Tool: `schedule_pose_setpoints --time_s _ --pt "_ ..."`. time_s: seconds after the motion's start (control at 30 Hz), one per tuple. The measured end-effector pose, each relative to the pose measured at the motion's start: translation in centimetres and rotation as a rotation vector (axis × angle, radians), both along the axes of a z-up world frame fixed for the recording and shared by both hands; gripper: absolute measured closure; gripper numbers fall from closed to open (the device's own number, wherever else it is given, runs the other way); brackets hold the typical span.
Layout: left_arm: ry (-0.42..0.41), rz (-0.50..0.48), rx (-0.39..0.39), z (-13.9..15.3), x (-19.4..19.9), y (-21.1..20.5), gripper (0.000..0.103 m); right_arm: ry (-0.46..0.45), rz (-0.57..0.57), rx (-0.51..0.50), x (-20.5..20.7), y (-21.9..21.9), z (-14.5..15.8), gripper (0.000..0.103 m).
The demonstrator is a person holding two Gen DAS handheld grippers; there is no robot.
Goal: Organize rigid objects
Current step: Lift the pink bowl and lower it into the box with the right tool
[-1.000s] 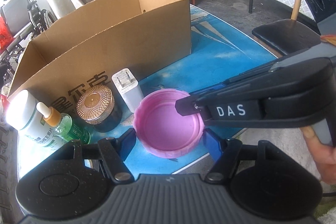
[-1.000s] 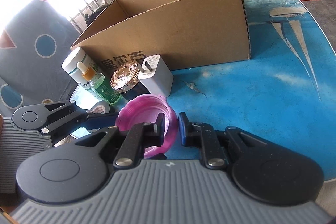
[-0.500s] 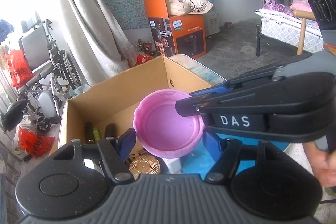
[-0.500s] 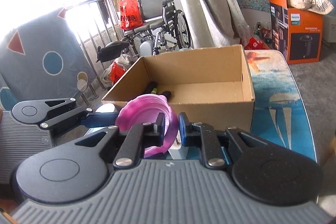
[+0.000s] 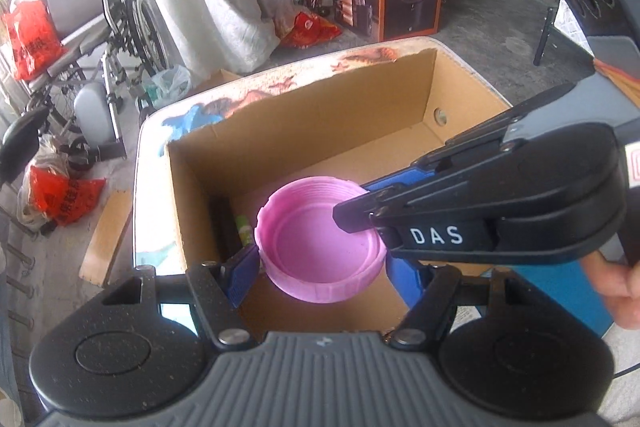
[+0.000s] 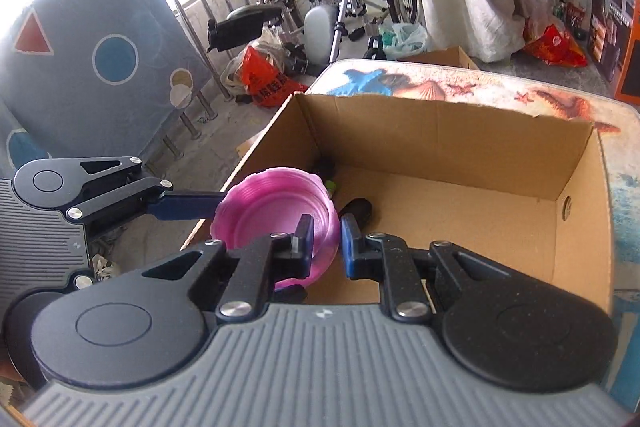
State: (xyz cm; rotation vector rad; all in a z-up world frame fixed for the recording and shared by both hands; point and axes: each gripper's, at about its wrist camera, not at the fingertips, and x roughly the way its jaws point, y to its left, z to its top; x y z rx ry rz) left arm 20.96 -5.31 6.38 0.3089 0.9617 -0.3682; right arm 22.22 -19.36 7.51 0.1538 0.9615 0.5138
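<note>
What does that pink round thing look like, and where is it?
Find the big open cardboard box on the table. Held in the air over its near corner is the pink lid, a shallow round screw cap facing up. It is the only pink thing there, gripped by both tools at once.

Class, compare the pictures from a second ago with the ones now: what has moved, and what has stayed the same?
The pink lid was lifted off the blue table, up and over the cardboard box, and now hangs above its open inside. The bottles, jar and charger near the box have dropped out of view. Unchanged: the left gripper spans the lid, and the right gripper pinches its rim.
</note>
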Motion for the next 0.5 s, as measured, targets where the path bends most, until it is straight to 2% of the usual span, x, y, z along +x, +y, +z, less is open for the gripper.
schedule_pose_setpoints --time_s 0.1,0.2,0.5 --pt "0.089 0.015 0.002 -2.0 2.3 1.5 0.032 0.139 0.011 0.028 2.9 0.6 -3.0 0.089" --pt "0.14 0.024 0.015 -3.1 3.2 2.1 0.032 0.229 0.019 0.054 4.6 1.2 -5.4 0.089" --pt "0.163 -0.022 0.098 -4.2 3.1 1.7 0.03 0.415 0.045 0.102 6.8 2.9 -9.6 0.088"
